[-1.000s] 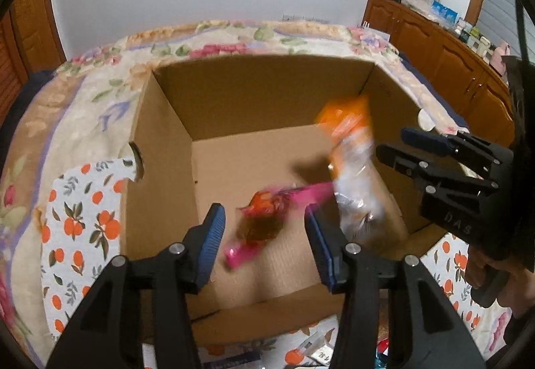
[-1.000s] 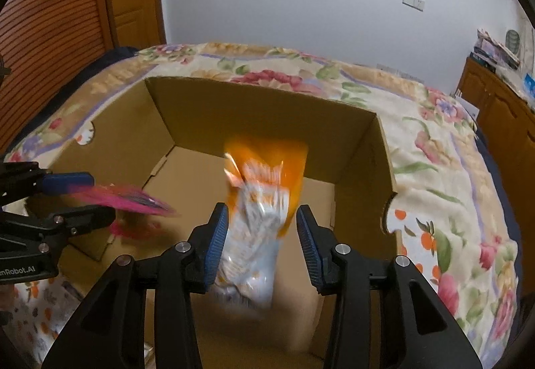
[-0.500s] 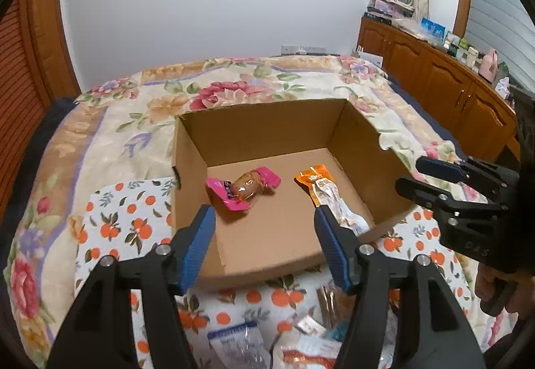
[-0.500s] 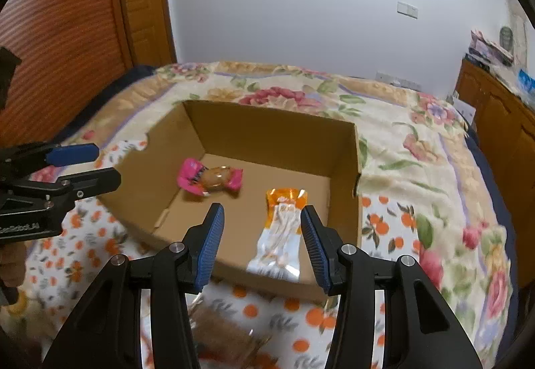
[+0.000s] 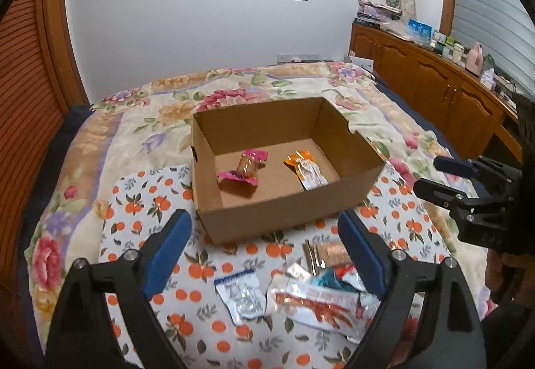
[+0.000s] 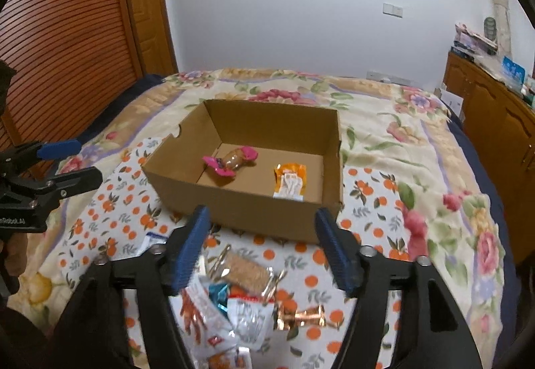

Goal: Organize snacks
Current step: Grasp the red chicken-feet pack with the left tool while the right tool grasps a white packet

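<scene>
Nearest the lens, the left gripper [image 5: 264, 245] fills the lower frame with its jaws spreading wider and nothing between them; the right gripper [image 6: 262, 243] is likewise opening and empty. Just beyond both sets of fingers, at lower centre, a loose heap of snack packets [image 5: 311, 288] lies on the orange-print cloth [image 5: 140, 211], including a silver sachet [image 5: 242, 297], a red-printed white packet [image 5: 317, 303] and a brown cracker pack [image 6: 245, 272]. These remain unsorted. Further back, at frame centre, the cardboard box [image 5: 267, 215] sits on the cloth and holds two items lying apart on its floor: a pink-wrapped candy [image 5: 244, 166] left of centre and an orange-topped packet [image 5: 306, 170] to its right. Judgement: two pieces are stowed and most of the work is outstanding. The floral bedspread [image 5: 234, 94] extends behind.
</scene>
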Available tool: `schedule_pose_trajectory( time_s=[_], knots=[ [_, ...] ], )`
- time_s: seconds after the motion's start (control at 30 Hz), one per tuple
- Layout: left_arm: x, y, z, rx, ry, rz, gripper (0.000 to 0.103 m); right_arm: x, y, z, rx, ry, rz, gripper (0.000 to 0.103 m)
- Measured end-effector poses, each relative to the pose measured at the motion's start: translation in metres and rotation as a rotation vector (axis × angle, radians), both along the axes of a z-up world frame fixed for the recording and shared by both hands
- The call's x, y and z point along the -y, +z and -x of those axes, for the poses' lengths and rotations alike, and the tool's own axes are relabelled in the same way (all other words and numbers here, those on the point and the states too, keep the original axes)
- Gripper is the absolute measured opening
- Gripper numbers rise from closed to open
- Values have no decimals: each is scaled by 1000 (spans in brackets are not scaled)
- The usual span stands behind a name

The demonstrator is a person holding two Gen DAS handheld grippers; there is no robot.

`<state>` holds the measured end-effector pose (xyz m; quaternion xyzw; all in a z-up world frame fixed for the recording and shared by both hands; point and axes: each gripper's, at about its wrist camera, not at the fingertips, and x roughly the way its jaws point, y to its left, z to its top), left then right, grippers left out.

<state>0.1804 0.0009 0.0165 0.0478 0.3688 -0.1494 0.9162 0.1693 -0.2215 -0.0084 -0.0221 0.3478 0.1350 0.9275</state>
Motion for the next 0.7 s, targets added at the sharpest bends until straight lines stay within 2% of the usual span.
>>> schedule_pose_trajectory(
  time_s=[0.13,0.4,0.6,0.7],
  knots=[
    [-2,-5,18,-10,-8,5,90,5,-3,19,0,-15,-28,88],
    [-4,-29,38,-51,-5,9,90,9,-31,43,-16,-14,-22,88],
    [-3,-66,39,-115,2,16,90,0,-66,51,-75,15,-30,88],
    [-1,-85,38,-172,17,39,90,-2,-87,52,-110,18,-31,84]
  ],
)
